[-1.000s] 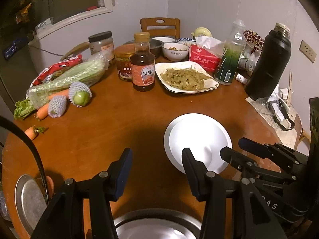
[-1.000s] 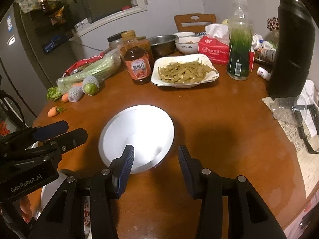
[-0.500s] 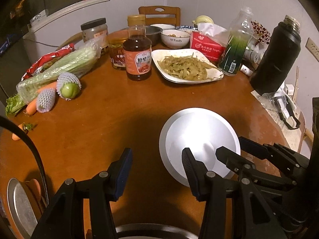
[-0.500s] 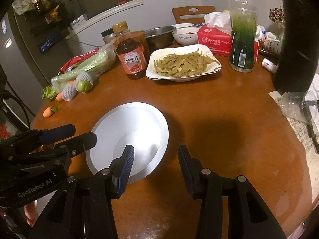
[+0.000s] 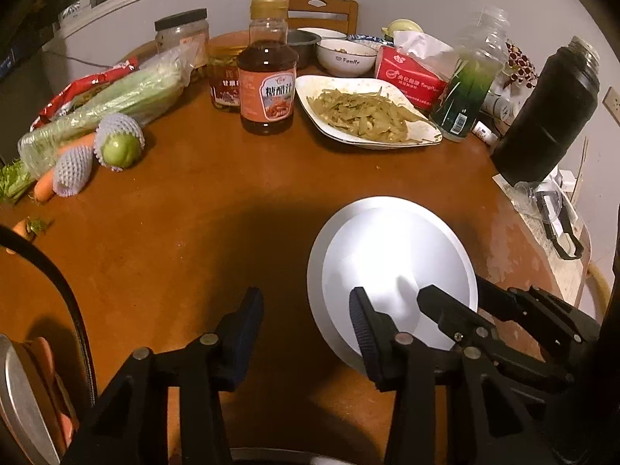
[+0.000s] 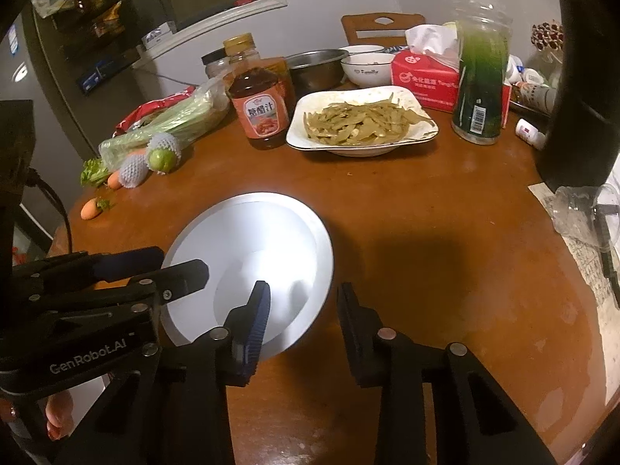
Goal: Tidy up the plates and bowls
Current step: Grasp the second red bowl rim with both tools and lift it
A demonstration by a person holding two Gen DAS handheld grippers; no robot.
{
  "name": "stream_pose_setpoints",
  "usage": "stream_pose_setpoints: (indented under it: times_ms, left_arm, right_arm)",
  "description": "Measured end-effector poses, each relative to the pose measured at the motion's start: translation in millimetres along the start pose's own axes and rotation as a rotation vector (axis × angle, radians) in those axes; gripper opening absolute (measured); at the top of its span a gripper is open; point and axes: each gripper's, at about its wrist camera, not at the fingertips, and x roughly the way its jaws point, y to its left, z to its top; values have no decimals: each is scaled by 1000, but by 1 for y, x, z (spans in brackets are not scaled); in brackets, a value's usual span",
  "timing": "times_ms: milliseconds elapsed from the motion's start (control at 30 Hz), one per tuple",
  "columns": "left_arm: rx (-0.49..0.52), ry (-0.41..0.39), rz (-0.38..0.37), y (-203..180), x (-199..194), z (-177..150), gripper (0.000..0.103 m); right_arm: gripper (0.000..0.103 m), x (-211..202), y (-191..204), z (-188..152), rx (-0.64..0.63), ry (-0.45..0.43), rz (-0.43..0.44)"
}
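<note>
The right claw (image 6: 300, 310) is closing, its jaws straddling the near right rim of the white plate (image 6: 267, 248): the left pad is hanging over the plate's well, the right pad is standing outside over bare wood, and neither is pressing on the rim yet, so it is grasping nothing. The left claw (image 5: 306, 321) is closing too, beside the right one; its right finger is overlapping the plate's near left edge while its left finger is hovering over the surface (image 5: 174, 232), and it is also gripping nothing.

The plate is lying flat just ahead of both claws, face up, well short of the dish of green beans (image 6: 360, 124) and the sauce bottle (image 6: 261, 112) farther out. Being round, it has no long axis; its open side is pointing upward.

It is looking glazed, stiff and fairly light, likely slippery and breakable if dropped. The thin raised rim is probably the only hold, with 1 pad above and 1 below.
</note>
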Motion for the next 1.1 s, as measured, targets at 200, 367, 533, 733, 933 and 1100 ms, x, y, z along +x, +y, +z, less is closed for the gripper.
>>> stream_pose_setpoints:
  times_ms: [200,367,533,733,933,1100]
  left_arm:
    - [4,3,-26,0,2,-1,34]
    - [20,-17,-24,-2,-6,-3,27]
    - [15,-38,-21,2,-17,-4,27]
    - [12,-75,-6,7,-37,-9,27]
    - [-3,-113,9,17,-61,-15,27]
    - [-10,-136,18,23,-76,-21,27]
  right_arm:
    - [29,0,7,0,-21,-4,15]
    - [28,-2,12,-1,-31,-6,26]
    - [27,-8,19,0,-47,-20,29]
    - [27,-18,31,1,-67,-37,39]
    - [28,-31,47,3,-95,-60,58]
    - [28,-41,61,3,-118,-79,70]
